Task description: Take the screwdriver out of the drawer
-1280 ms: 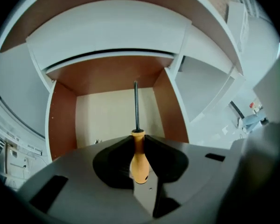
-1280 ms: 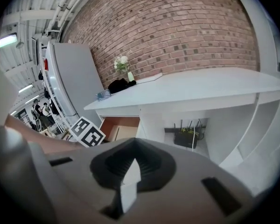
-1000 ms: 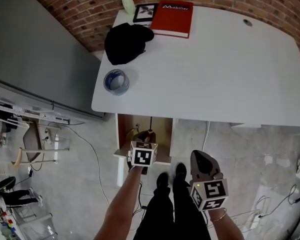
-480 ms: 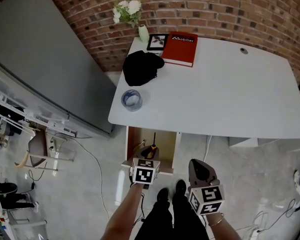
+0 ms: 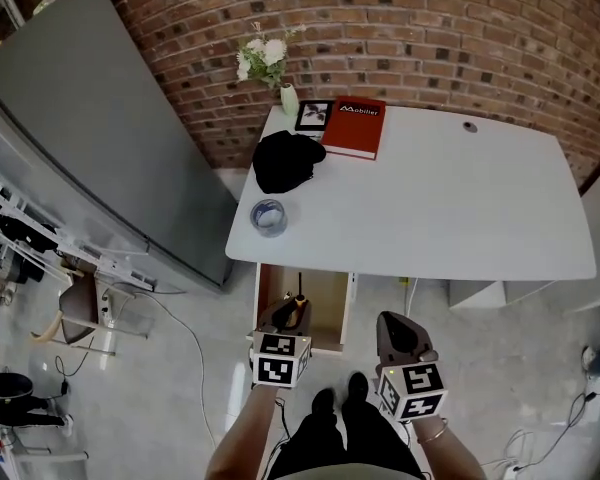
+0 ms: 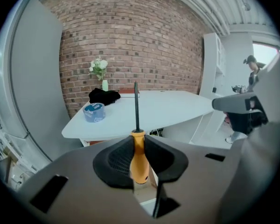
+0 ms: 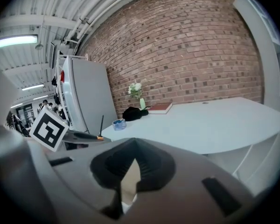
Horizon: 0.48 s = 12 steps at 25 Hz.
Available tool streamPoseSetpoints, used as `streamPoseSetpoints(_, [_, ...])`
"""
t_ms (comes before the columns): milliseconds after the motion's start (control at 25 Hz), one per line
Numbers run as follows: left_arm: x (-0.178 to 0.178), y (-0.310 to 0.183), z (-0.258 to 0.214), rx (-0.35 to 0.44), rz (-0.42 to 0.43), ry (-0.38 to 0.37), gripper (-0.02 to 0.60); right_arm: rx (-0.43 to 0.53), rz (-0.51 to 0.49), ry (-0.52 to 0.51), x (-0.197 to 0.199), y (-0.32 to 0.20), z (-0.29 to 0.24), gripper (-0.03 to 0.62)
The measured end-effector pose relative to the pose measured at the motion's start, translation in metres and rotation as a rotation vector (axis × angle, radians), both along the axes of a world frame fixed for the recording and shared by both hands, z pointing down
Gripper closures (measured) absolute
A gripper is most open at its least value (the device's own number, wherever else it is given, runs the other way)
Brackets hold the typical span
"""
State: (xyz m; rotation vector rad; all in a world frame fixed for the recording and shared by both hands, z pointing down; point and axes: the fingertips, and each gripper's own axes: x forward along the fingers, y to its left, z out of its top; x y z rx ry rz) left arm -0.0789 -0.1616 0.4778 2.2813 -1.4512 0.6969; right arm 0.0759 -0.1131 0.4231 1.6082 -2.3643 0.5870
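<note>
**Grey cabinet** [image 5: 90, 138]: stands far left, beside the table. Not part of the task.

**Tape roll** [image 5: 268, 216]: lies on the near left corner of the table [image 5: 460, 198]. A black cloth [image 5: 285, 160], a vase of flowers [image 5: 265, 58] and a red book [image 5: 352, 126] sit behind it.

**Drawer** [image 5: 265, 288]: under the table's left end, pulled open. The inside is partly hidden by the tool above it.

**Left gripper** [image 5: 285, 320]: over the open drawer, its jaws pinching the screwdriver.

**Screwdriver** [image 6: 138, 169]: the orange handle is clamped between the two pads. The dark shaft points up and away, with the tabletop behind it. From that height it looks lifted out of the drawer.

**Right gripper** [image 5: 398, 330]: just right of the drawer. Its jaws are pressed together at the tips with nothing between them.

**Progress**: the removal looks essentially done. The screwdriver has not yet been carried clear or set down, and the drawer is still open.

**Change from a second ago**:
- The head view takes in more brick wall, the flowers and the whole table, and everything in it looks smaller. This suggests the person is straightening up.
- The screwdriver was held low at the drawer mouth. It now rides higher, in the same grip.
- The right gripper is shut and empty in both.
</note>
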Motion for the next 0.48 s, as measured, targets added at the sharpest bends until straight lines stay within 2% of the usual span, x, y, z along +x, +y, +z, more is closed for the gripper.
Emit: streamPoseSetpoints(480, [-0.005,0.016,-0.09,0.154,-0.02,0.072,0.518,0.08,0.011,0.003,0.009,0.003,-0.044,0.592])
